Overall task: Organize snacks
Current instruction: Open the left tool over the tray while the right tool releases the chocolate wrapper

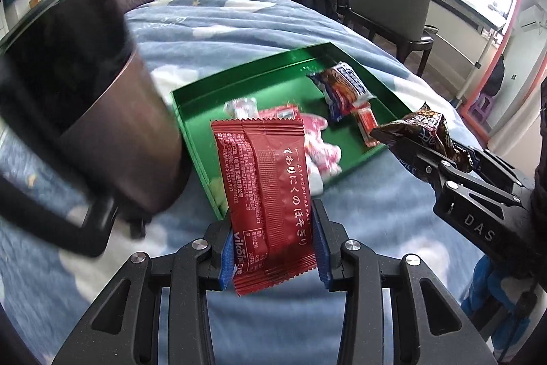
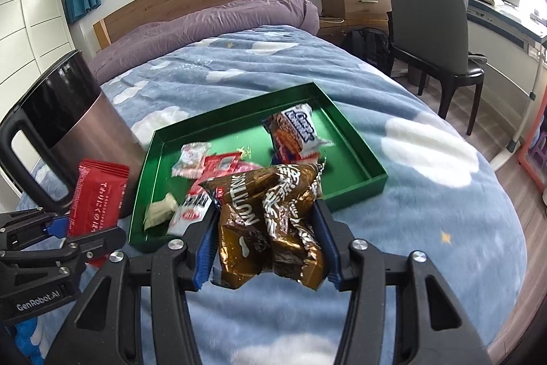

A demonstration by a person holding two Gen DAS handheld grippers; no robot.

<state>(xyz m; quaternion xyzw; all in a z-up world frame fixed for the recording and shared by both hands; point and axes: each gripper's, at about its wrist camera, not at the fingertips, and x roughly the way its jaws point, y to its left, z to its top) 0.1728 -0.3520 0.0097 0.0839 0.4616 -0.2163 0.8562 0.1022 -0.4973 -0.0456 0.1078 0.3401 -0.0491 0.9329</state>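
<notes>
Here the red packet (image 1: 265, 194) stands lengthwise (upright) in left tongs (image 1: 273, 248).

Green tray (image 2: 355, 156), cloud-patterned blue blanket (image 2: 427, 194)

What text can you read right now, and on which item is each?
"vikoï": red snack packet in the left hand-held gripper; its white Japanese line and fine print are too small to quote.
"DAS": body of the right hand-held gripper.
"GenRobot.AI": left hand-held gripper body, seen from the right wrist.
"MILLION": brown foil packet, upside down; the rest is crumpled.
Snacks in the green tray: blurred.
</notes>
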